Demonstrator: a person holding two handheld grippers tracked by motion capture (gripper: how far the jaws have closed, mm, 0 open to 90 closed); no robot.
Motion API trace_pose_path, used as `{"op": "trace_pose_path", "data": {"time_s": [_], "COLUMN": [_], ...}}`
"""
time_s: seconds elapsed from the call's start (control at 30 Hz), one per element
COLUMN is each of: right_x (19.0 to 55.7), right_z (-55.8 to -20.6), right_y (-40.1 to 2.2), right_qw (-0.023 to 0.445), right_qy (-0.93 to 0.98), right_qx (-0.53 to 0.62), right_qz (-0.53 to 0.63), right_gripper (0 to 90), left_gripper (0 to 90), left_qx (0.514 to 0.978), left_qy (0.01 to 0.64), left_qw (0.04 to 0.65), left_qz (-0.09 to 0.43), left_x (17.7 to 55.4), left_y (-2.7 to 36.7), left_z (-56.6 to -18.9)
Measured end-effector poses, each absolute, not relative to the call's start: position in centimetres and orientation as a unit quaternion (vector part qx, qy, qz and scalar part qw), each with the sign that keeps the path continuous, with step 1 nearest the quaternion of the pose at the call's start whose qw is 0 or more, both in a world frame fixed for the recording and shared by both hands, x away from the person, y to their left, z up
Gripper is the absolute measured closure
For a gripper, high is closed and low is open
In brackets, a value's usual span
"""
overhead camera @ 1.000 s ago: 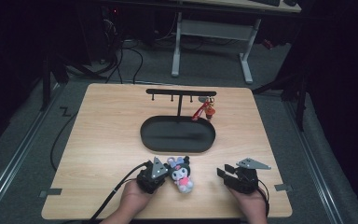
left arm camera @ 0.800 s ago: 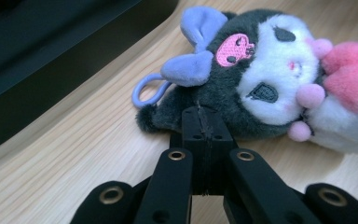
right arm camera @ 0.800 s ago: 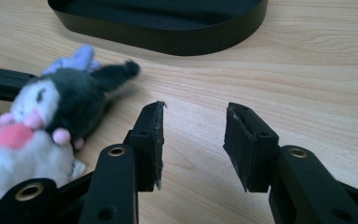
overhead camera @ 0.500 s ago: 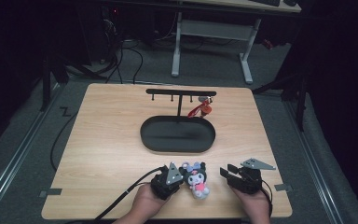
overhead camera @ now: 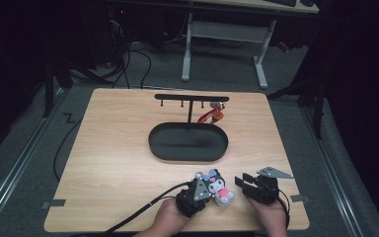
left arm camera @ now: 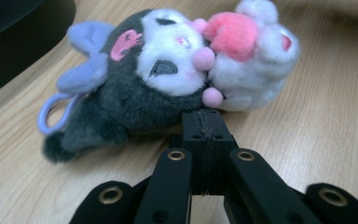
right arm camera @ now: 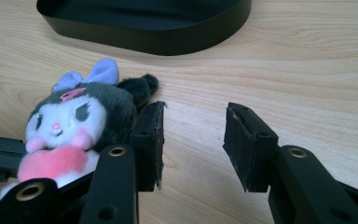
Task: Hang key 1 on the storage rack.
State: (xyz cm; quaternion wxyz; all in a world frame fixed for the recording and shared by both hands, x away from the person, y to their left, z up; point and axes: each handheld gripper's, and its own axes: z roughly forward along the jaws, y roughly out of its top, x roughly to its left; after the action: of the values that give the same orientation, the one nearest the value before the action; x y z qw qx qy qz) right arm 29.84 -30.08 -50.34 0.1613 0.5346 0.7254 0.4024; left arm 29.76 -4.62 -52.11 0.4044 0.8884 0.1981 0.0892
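A plush toy with a black hood, white face, lilac bow and pink heart lies on its side near the table's front edge. My left gripper is shut, and its joined tips touch the plush just under the face. Whether any fabric is pinched I cannot tell. Just right of the toy, my right gripper rests low over the table, open, with bare wood between its pads. In the right gripper view the plush lies against the outer side of the left jaw.
A black oval tray sits mid-table. Behind it stands a black hook rack, and a red charm hangs from the rack's right end. The tray's wall is close ahead of the right gripper. Cables trail off the front edge.
My left hand has slid to the right along the front edge, and the plush has moved with it, ending beside the right gripper. The right gripper has stayed put.
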Motion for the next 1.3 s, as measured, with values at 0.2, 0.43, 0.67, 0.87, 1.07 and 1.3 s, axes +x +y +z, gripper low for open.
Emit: {"op": "trace_pose_path", "data": {"time_s": [0.2, 0.43, 0.67, 0.87, 1.07, 1.3], "right_x": [29.7, 29.8, 30.0, 30.1, 30.3, 30.7], "right_z": [-50.3, -50.6, -51.1, -51.4, -51.8, -51.5], "right_y": [-30.2, -30.0, -30.3, -30.6, -30.9, -30.1], "right_qw": [0.164, 0.165, 0.172, 0.180, 0.185, 0.185], "right_qy": [0.724, 0.727, 0.725, 0.721, 0.714, 0.722], "right_qx": [0.536, 0.538, 0.550, 0.559, 0.572, 0.585], "right_qz": [0.401, 0.393, 0.378, 0.367, 0.358, 0.320], "right_gripper": [57.4, 57.3, 57.3, 57.1, 56.0, 55.2], "left_gripper": [83.1, 78.6, 70.1, 51.9, 41.3, 32.4], "left_qx": [0.886, 0.863, 0.833, 0.811, 0.797, 0.804], "left_qy": [0.205, 0.273, 0.342, 0.387, 0.399, 0.380], "left_qw": [0.405, 0.402, 0.385, 0.373, 0.396, 0.406], "left_qz": [0.098, 0.137, 0.203, 0.232, 0.223, 0.209], "left_x": [29.8, 31.5, 34.5, 36.2, 36.1, 36.4], "left_y": [-2.3, 6.0, 15.2, 18.5, 20.4, 20.3], "left_z": [-52.1, -51.8, -50.6, -51.1, -51.4, -51.9]}}
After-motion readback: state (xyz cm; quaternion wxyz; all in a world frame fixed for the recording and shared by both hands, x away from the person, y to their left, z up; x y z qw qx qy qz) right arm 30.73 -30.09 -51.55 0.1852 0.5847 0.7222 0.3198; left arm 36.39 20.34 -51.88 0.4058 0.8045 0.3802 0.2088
